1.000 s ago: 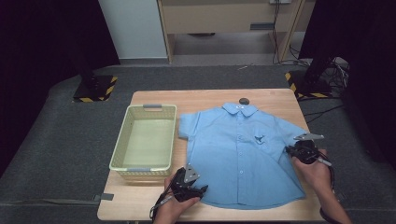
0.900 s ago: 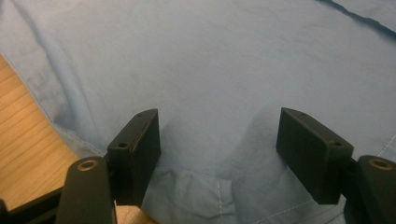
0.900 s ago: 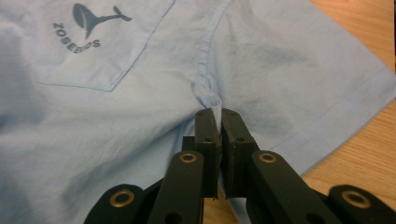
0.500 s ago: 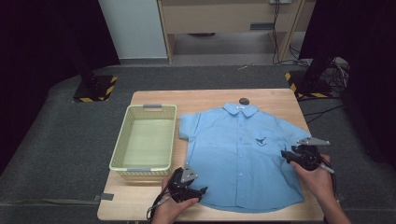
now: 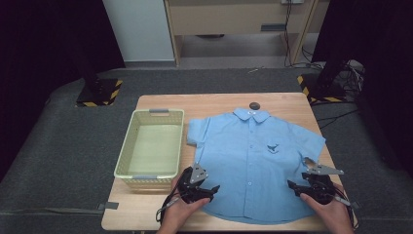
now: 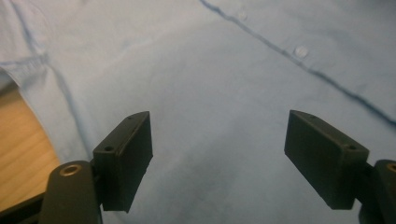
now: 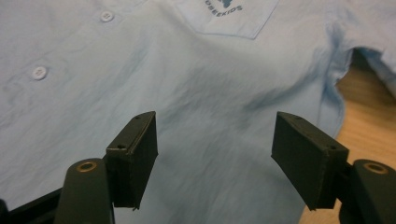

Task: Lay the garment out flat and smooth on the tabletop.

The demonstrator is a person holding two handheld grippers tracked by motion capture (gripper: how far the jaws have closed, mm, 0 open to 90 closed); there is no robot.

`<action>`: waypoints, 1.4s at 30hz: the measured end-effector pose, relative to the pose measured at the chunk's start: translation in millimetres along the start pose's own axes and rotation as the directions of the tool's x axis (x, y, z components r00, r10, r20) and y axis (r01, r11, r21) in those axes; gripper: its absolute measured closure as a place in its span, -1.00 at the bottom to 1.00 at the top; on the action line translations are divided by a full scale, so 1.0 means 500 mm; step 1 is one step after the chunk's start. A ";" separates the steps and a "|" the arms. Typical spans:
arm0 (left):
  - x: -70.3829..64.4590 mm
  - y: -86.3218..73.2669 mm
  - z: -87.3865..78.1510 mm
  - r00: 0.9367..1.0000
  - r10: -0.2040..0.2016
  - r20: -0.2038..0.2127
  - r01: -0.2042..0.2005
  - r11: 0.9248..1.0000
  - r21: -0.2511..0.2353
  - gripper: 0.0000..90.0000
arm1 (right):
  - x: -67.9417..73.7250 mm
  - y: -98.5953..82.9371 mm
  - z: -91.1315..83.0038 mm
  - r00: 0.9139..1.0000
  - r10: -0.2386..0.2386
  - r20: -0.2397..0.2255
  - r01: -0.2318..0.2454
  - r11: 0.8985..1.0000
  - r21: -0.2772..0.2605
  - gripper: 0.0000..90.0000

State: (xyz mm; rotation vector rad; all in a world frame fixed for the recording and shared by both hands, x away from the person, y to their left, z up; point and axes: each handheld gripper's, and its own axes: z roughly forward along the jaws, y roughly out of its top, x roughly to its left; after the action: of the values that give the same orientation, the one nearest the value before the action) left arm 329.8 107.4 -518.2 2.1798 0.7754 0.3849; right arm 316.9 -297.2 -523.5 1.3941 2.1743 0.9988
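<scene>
Shirt (image 5: 253,161) light blue, flat, buttoned; left tool (image 5: 210,189), right tool (image 5: 293,185) spread.

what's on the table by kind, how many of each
blue shirt: 1
green basket: 1
small black round thing by the collar: 1
gripper: 2, left gripper and right gripper, both open over the shirt's lower corners
total: 5

Left hand-held gripper (image 5: 214,187) and right hand-held gripper (image 5: 291,185) point inward, jaws spread wide.
</scene>
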 end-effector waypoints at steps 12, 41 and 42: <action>-0.029 -0.001 0.055 0.997 0.048 0.057 -0.052 0.996 0.078 -0.46 | 0.042 -0.021 0.024 0.995 -0.102 -0.016 0.103 0.993 0.053 -0.25; -0.090 0.008 0.060 0.995 0.042 0.095 -0.048 0.997 0.059 -0.51 | -0.019 -0.034 -0.005 0.993 -0.118 -0.015 0.119 0.992 0.046 0.87; -0.088 0.010 0.058 0.995 0.045 0.086 -0.050 0.998 0.050 -0.54 | -0.022 -0.034 -0.007 0.993 -0.114 -0.017 0.114 0.993 0.041 0.66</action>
State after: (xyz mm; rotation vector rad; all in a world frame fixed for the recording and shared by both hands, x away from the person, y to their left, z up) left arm 312.4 59.8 -534.3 2.2514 0.6950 0.2967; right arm 308.7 -312.4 -534.5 1.2685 2.2704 0.9299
